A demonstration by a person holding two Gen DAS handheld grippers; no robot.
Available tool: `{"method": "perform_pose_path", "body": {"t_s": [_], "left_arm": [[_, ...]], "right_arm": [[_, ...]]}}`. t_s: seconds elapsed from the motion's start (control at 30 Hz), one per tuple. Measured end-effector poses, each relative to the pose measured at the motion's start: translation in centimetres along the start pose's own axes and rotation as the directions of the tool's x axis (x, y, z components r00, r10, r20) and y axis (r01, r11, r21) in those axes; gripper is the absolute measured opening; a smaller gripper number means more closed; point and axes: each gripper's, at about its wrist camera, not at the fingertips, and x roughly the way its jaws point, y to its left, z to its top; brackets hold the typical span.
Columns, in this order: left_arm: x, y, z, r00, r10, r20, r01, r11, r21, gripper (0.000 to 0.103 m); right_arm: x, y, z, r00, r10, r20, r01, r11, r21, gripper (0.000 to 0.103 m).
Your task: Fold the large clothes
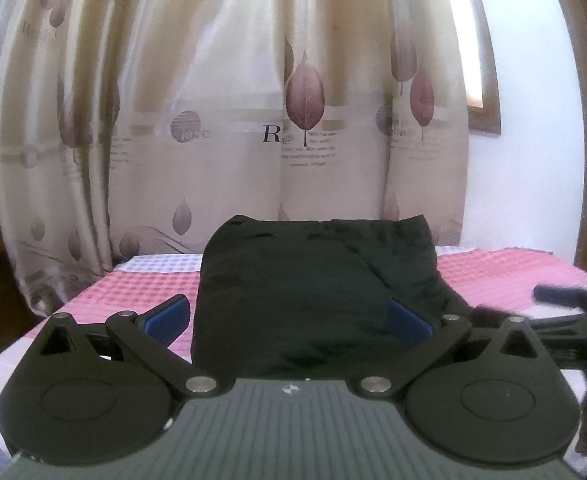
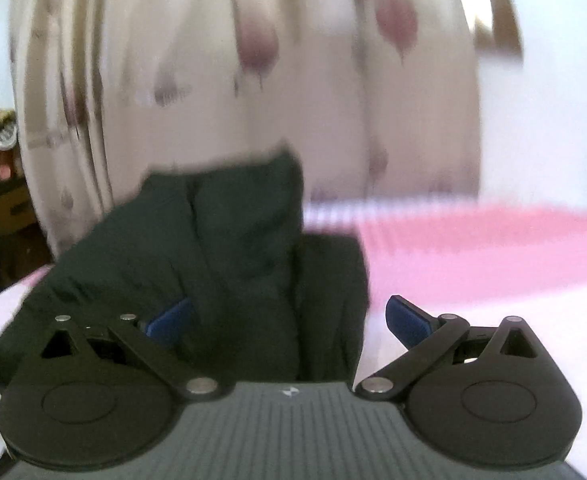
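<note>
The bed with its pink-and-white checked cover (image 1: pixel 505 276) carries everything, running back to the cream curtain printed with purple leaves (image 1: pixel 305 96) that hangs along its far edge. On it lies the large dark green, slightly puffy garment (image 1: pixel 313 288), already gathered into a thick, roughly square bundle that sits toward the middle of the bed and reaches almost to the far edge; its wider span runs across the bed, side to side, as I face it. My left gripper (image 1: pixel 289 318) points straight at the near edge of that bundle, its blue-padded fingers (image 1: pixel 167 318) spread wide apart with nothing between them, the right-hand pad just over the dark cloth and the left-hand one over bare checked cover. My right gripper (image 2: pixel 289 320) is also spread wide and holds nothing; its view is blurred, but the garment (image 2: pixel 197 264) shows ahead and to its left, with a loose panel of cloth rising higher there, while open pink cover lies to its right. I judge the left one squarely in front of the bundle and the right one at the bundle's right-hand side, so the right is better placed to take that raised flap. The right gripper's dark body (image 1: pixel 561 296) shows low over the bed's right side.
</note>
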Motion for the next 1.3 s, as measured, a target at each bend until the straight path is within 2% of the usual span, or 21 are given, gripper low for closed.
{"method": "perform_pose_path", "body": {"t_s": [0.13, 0.2, 0.3, 0.47, 0.83, 1.3], "left_arm": [[-0.2, 0.1, 0.1, 1.0, 0.0, -0.003, 0.0, 1.0, -0.017, 0.103], [-0.2, 0.1, 0.2, 1.0, 0.001, -0.001, -0.001, 1.0, -0.02, 0.103], [-0.4, 0.0, 0.3, 1.0, 0.001, 0.005, 0.0, 1.0, -0.026, 0.103], [-0.5, -0.3, 0.4, 1.0, -0.001, 0.005, 0.001, 1.0, -0.023, 0.103], [-0.5, -0.3, 0.6, 1.0, -0.005, 0.006, 0.005, 1.0, -0.027, 0.103], [-0.7, -0.7, 0.4, 1.0, -0.024, 0.004, 0.024, 0.999, -0.031, 0.103]], "right_arm": [[-3.1, 0.9, 0.7, 0.993, 0.033, 0.112, -0.033, 0.999, 0.002, 0.103], [-3.9, 1.2, 1.2, 0.992, 0.002, 0.125, -0.002, 1.0, -0.005, 0.103], [-4.8, 2.5, 1.3, 0.987, -0.053, 0.151, 0.067, 0.994, -0.086, 0.103], [-5.4, 4.6, 1.0, 0.984, -0.118, 0.131, 0.14, 0.975, -0.17, 0.103], [-5.6, 4.8, 0.8, 0.991, -0.119, 0.062, 0.125, 0.987, -0.097, 0.103], [-5.7, 4.8, 0.4, 0.993, -0.112, 0.035, 0.115, 0.989, -0.096, 0.103]]}}
